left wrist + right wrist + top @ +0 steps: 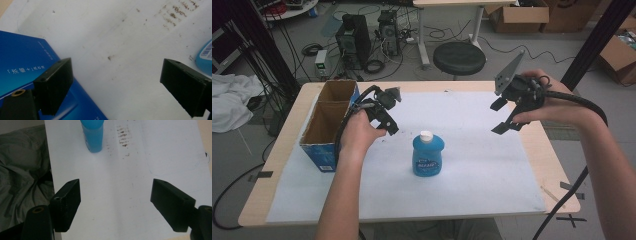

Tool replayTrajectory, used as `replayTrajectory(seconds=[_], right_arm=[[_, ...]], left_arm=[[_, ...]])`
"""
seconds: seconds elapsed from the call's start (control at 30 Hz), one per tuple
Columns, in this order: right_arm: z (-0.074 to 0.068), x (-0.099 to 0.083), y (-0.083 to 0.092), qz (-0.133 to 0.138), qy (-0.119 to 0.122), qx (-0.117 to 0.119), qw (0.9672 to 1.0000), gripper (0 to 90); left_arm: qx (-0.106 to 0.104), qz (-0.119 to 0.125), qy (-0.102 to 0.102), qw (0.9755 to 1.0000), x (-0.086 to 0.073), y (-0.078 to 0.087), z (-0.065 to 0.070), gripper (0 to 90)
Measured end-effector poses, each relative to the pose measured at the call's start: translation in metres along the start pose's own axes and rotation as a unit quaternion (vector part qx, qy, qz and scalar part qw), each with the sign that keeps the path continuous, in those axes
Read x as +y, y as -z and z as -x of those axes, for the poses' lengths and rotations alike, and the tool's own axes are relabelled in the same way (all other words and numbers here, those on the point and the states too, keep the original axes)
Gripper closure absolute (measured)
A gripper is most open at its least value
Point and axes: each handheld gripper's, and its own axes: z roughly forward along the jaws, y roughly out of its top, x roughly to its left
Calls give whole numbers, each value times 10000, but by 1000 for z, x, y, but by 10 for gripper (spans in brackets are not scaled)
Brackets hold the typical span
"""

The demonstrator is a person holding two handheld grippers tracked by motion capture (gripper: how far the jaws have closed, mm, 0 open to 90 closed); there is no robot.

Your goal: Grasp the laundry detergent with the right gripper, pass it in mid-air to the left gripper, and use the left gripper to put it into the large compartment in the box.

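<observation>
A white sheet (pixel 492 165) covers the wooden table (pixel 557 165), with computer towers, a black stool and cardboard boxes on the floor behind. From my seat at the controls, my left gripper (pixel 387 112) hangs just beside the open blue carton (pixel 326 125), jaws spread wide with nothing between them; its own view shows the carton's blue wall (pixel 22 62) at one jaw and the bottle's edge (pixel 206 57) at the other. My right gripper (pixel 504 116) is lifted well apart over the far right of the sheet, jaws likewise spread and empty, tilted down toward the middle. The blue bottle (pixel 428 154) stands upright with its white cap on, mid-sheet, near the left gripper. I judge the work barely begun: the bottle is untouched, the carton looks empty, and the grasp and placing remain. Both forearms reach in, wrists bent down.
</observation>
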Motion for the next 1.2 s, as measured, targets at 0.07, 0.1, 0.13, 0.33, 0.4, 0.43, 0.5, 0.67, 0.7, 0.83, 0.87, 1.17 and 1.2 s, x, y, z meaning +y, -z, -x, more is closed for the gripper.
replayTrajectory(seconds=[0.07, 0.1, 0.13, 0.33, 0.4, 0.43, 0.5, 0.67, 0.7, 0.83, 0.87, 1.17, 1.2], right_arm=[[1, 0, 1, 22, 1, -8, 10000, 242], [1, 0, 2, 35, 0, -13, 10000, 239], [1, 0, 2, 35, 0, -13, 10000, 239], [1, -1, 2, 115, -10, 14, 9999, 229], [0, -2, 0, 160, -24, 19, 9999, 227], [0, -3, -1, 186, -13, 52, 9998, 226], [-1, -3, -4, 223, -23, 57, 9997, 223], [-2, -7, -17, 395, -25, 145, 9991, 220], [-2, -8, -20, 438, -25, 164, 9989, 220], [-4, -9, -33, 650, 10, 205, 9977, 216], [-4, -9, -36, 689, 15, 209, 9974, 216], [-3, -6, -65, 1115, 50, 339, 9932, 205], [-3, -5, -69, 1149, 47, 348, 9928, 204]], left_arm=[[-3, 6, 21, 10000, 0, 0, 0, 110], [-8, -11, 2, 10000, -1, 0, -1, 109], [-8, -11, 2, 10000, -1, 0, -1, 108], [-12, -19, -20, 10000, -1, -1, -1, 104], [-32, -1, -43, 10000, -1, -1, -1, 104], [-24, -37, -81, 10000, 0, 0, -1, 104], [-35, -36, -103, 9999, 0, -1, -1, 104], [-21, -2, -117, 9999, -1, 1, -1, 104], [-19, 6, -128, 9999, -1, 1, -1, 101], [-21, 12, -135, 9999, -2, 2, -1, 101], [-25, -16, -144, 9999, -2, 2, -2, 101], [-80, 20, -178, 9998, -1, 2, -4, 102], [-80, 20, -182, 9998, -1, 1, -4, 102]])
